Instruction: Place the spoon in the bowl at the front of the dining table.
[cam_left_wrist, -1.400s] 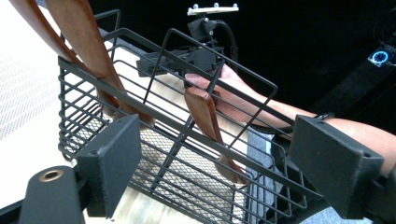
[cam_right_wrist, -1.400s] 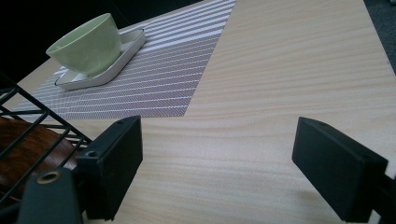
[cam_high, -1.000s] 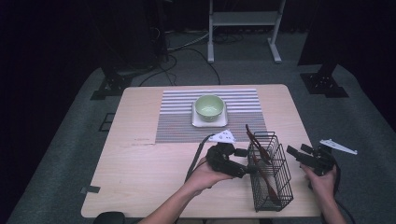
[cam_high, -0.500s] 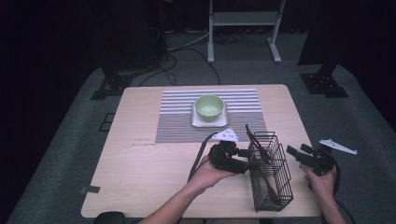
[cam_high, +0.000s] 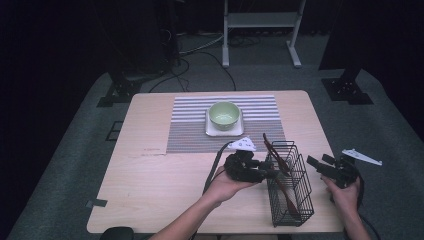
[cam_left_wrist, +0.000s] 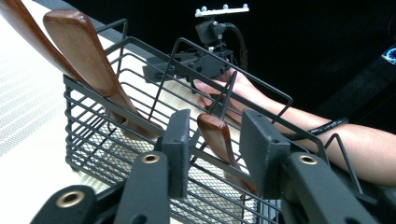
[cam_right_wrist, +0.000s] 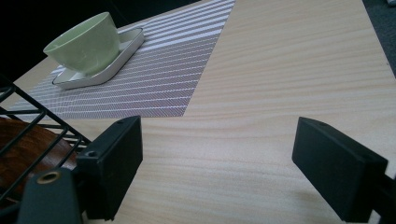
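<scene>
Closing since before – left gripper (cam_left_wrist: 212, 154) jaws around wooden handle (cam_left_wrist: 215, 135), not yet pinching | step: grasp in wire basket (cam_high: 290, 185) | next: squeeze, lift – right gripper (cam_right_wrist: 217, 163) spread, idle

Left gripper (cam_high: 270, 172) has just been closing — right gripper (cam_high: 315, 164) rests wide open.

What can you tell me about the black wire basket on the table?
The wire basket is black metal, a tall open-topped rack with mesh floor and a divider, standing upright near the table's front edge on bare wood. Brown wooden utensils lean inside, handles poking out. The left gripper straddles its rim with one handle between the jaws, no contact visible.
</scene>
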